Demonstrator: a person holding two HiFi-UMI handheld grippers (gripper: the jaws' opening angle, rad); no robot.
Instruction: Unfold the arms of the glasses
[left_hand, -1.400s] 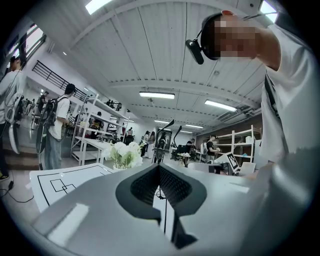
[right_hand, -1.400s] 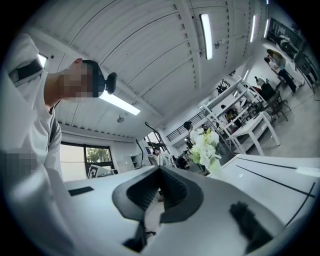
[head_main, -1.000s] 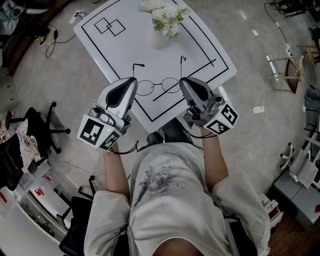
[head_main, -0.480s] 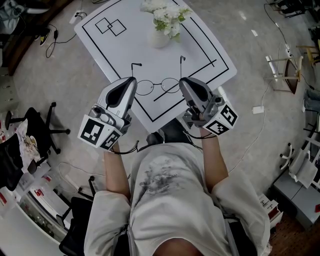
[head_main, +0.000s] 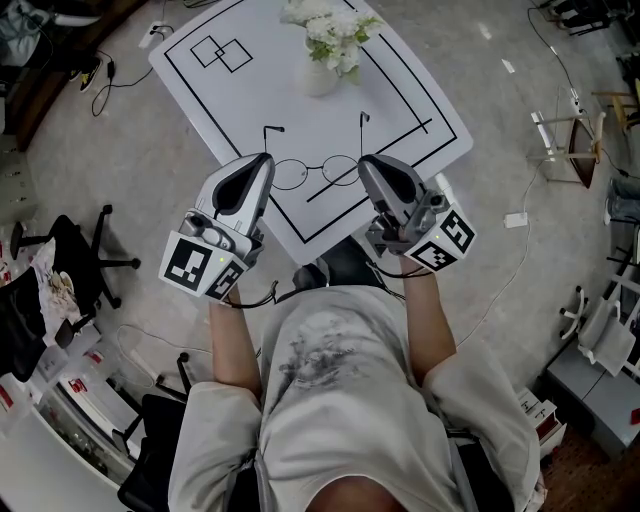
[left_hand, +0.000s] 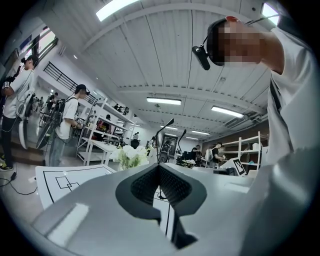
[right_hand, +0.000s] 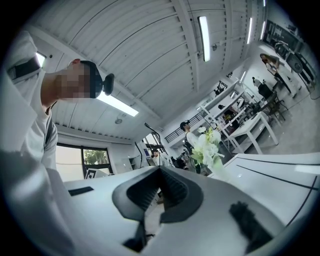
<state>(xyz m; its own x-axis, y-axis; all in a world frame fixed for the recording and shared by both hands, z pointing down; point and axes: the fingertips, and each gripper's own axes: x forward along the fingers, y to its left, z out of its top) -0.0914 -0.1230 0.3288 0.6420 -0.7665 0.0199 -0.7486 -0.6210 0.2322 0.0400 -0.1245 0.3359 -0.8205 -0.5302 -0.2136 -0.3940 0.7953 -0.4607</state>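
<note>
Thin wire-rimmed round glasses are over the near part of the white table, lenses facing down and both arms unfolded, standing upward. My left gripper is shut at the frame's left end, and my right gripper is shut at its right end. In the left gripper view a black arm rises straight out of the closed jaw tips. The right gripper view shows the same, the other arm climbing from the closed tips.
A white vase of flowers stands at the table's far side, beyond the glasses. Black lines and two small squares are drawn on the tabletop. An office chair is on the floor left, a stool right. People stand by shelves.
</note>
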